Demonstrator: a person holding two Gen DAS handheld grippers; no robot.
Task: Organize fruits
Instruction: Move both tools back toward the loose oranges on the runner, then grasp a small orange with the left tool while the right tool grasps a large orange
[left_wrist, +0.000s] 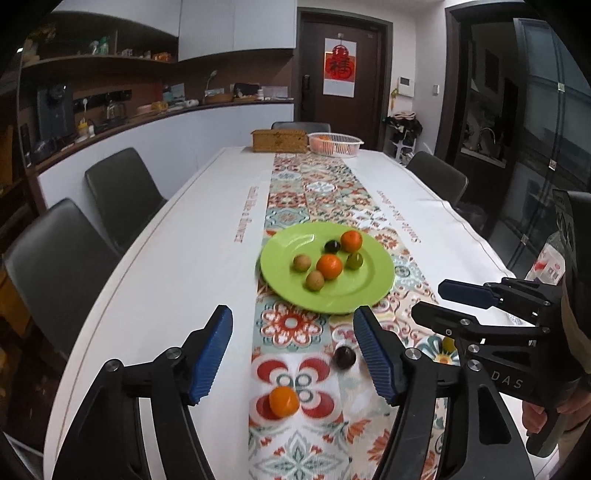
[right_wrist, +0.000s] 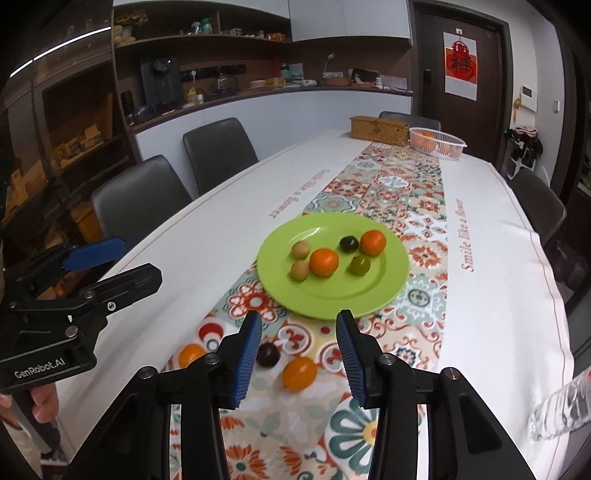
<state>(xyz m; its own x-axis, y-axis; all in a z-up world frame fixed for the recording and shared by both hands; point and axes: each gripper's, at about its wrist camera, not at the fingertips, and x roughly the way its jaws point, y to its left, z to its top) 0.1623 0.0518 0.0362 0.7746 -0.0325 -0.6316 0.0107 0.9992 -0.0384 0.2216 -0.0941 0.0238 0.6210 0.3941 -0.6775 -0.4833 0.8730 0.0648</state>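
Claws both gape empty — left claw (left_wrist: 291, 350), right claw (right_wrist: 299, 354) — short of the green plate (right_wrist: 369, 299).

A long table (right_wrist: 207, 236) under a white patterned cloth carries a green plate (right_wrist: 369, 295) mid-frame, loose fruit in the lower centre, and a wicker box (right_wrist: 378, 127) and white basket (right_wrist: 437, 142) at the top.
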